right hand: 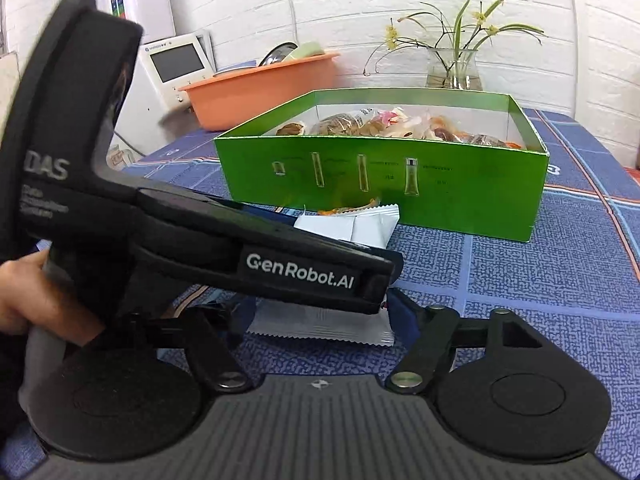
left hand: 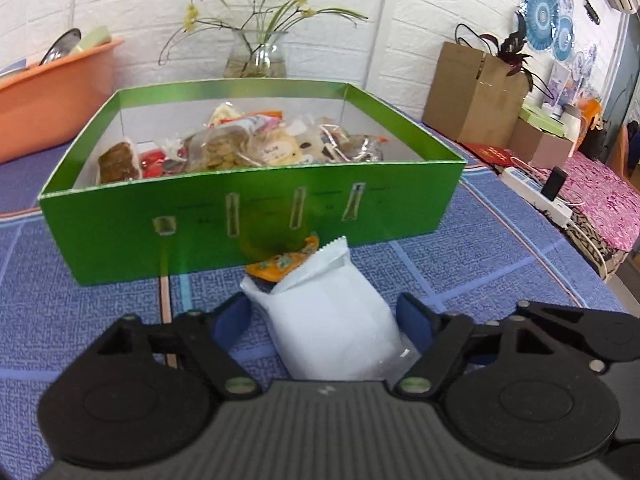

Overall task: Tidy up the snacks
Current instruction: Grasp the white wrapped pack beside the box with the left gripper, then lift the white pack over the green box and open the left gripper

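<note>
A green box (left hand: 256,216) holding several wrapped snacks stands on the blue tablecloth; it also shows in the right wrist view (right hand: 384,184). In the left wrist view, my left gripper (left hand: 324,316) is open with a white snack packet (left hand: 332,320) lying between its blue fingers (left hand: 416,320). A small orange-wrapped snack (left hand: 286,262) lies just beyond it, against the box front. In the right wrist view, my right gripper (right hand: 320,320) is open around a silver-white packet (right hand: 320,326) on the cloth. The left gripper's black body (right hand: 248,252) crosses in front, hiding most of the other white packet (right hand: 360,224).
An orange basin (left hand: 52,92) with dishes stands behind the box on the left. A glass vase of flowers (left hand: 258,54) stands behind the box. Cardboard boxes (left hand: 476,92) and a power strip (left hand: 536,196) are at the right. A white appliance (right hand: 172,68) stands at the far left.
</note>
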`<state>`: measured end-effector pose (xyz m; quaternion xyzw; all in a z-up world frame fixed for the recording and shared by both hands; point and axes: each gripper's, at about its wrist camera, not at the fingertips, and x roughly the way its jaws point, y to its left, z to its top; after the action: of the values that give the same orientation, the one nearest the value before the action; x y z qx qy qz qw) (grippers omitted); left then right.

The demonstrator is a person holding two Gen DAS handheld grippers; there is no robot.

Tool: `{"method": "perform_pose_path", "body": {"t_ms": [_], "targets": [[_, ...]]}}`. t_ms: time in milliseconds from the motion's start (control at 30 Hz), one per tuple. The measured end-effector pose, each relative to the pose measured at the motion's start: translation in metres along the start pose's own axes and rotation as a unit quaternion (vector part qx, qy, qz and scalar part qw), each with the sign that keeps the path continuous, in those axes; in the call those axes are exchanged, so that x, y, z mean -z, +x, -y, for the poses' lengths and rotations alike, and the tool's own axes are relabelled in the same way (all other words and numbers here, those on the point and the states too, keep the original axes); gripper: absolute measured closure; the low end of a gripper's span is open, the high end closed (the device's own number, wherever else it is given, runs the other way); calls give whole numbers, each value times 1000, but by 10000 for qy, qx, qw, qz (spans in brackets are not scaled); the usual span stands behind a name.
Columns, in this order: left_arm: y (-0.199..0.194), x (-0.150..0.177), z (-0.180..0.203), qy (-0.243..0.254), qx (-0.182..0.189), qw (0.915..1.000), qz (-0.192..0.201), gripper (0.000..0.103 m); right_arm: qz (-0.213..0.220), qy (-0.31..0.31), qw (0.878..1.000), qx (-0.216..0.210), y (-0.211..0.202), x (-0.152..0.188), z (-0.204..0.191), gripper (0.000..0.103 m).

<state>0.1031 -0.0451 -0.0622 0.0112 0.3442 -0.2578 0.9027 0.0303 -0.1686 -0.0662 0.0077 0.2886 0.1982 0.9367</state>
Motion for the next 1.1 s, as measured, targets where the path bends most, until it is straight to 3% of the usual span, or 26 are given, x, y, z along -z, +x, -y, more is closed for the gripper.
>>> {"method": "perform_pose_path", "body": {"t_ms": [167, 367, 733, 867, 967, 1100], "targets": [[-12, 5, 4, 76, 40, 10000, 11, 32, -44, 19, 10000, -51, -7, 2, -6, 0], [-45, 13, 5, 51, -14, 9995, 315, 33, 227, -41, 9993, -311, -29, 3, -18, 0], [-91, 12, -4, 100, -670, 9933, 932, 32, 473, -591, 9948, -677, -33, -17, -46, 1], [-97, -7, -16, -35, -927, 9885, 1195, 32, 548, -753, 9928, -750, -23, -44, -43, 23], [-99, -25, -22, -40, -959, 9854, 1409, 32, 723, -563, 9923, -828, -20, -64, -34, 28], [-92, -48, -22, -49, -857, 9847, 1517, 35, 897, -614, 9921, -620, -19, -76, -33, 30]]}}
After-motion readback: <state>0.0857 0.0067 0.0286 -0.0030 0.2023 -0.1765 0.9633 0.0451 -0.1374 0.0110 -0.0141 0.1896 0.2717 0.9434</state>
